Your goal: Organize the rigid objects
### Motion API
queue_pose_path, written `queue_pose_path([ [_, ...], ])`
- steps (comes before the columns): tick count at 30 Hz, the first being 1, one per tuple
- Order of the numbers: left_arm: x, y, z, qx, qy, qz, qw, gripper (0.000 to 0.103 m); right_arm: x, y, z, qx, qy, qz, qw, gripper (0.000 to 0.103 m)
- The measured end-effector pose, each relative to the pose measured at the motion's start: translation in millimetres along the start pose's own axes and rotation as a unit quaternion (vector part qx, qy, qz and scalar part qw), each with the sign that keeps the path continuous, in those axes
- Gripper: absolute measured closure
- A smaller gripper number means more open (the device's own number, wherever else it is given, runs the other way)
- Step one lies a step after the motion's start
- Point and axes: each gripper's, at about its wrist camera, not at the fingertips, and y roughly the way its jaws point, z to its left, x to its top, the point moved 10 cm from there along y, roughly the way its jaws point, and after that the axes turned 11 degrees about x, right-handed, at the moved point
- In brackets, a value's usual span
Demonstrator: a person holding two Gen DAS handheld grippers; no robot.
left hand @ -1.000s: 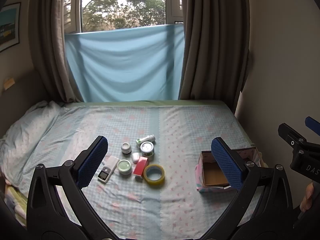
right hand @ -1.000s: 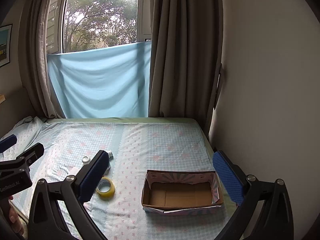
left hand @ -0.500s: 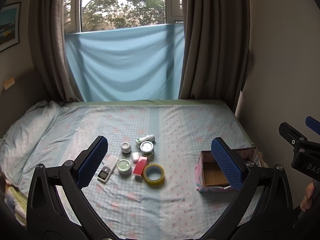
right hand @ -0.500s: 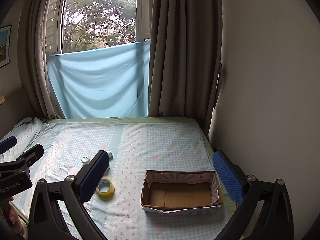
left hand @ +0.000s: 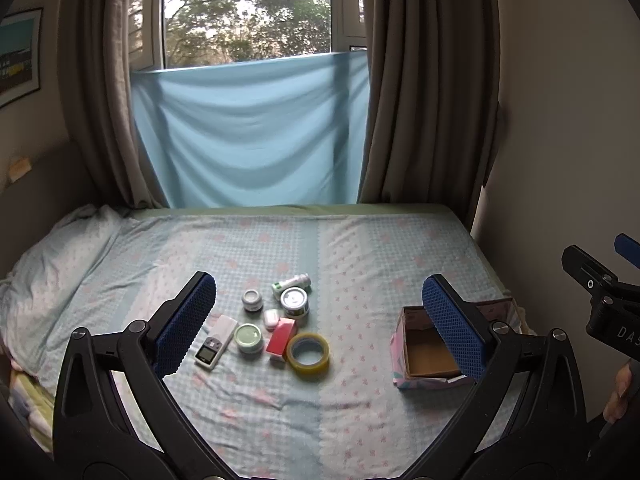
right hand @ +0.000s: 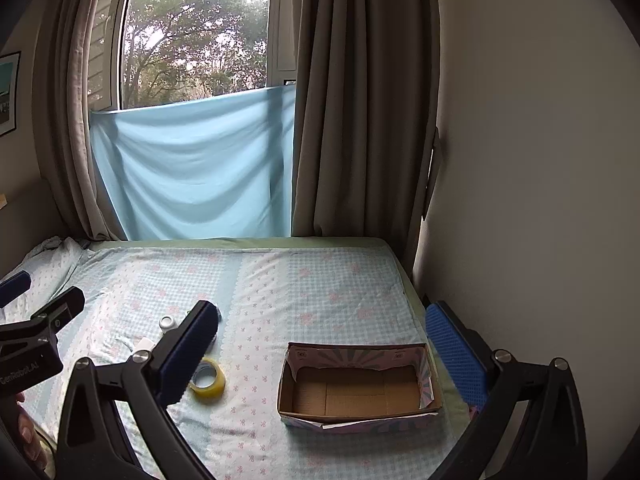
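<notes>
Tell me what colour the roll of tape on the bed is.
The tape roll is translucent yellow, clearest in the left wrist view.

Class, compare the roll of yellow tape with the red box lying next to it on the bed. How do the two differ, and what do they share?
The tape roll is a yellow, see-through ring with an open centre; the red box is solid and opaque. The tape roll is round, while the red box is rectangular with flat faces. The tape roll lies nearer the camera than the red box. Both lie flat on the bed, side by side, ungrasped.

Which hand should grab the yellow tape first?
Probably the left gripper: it is open and the tape lies between its fingers' line of sight. The right gripper faces the empty box.
</notes>
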Motion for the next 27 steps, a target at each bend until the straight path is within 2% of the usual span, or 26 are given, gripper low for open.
queue_pose_path([
  [22, 4.8, 1.4, 2.1, -0.009, 0.003, -0.003, 1.0000, 0.001, 6.0, 2.5, -2.4, 0.004, -0.002, -0.016, 1.000, 0.000],
  [27, -2.0, 16.9, 21.1, 0.031, 0.015, 0.015, 0.9993, 0.000, 1.2, 20.4, 3.1, 0.020, -0.006, -0.005, 1.000, 0.000],
])
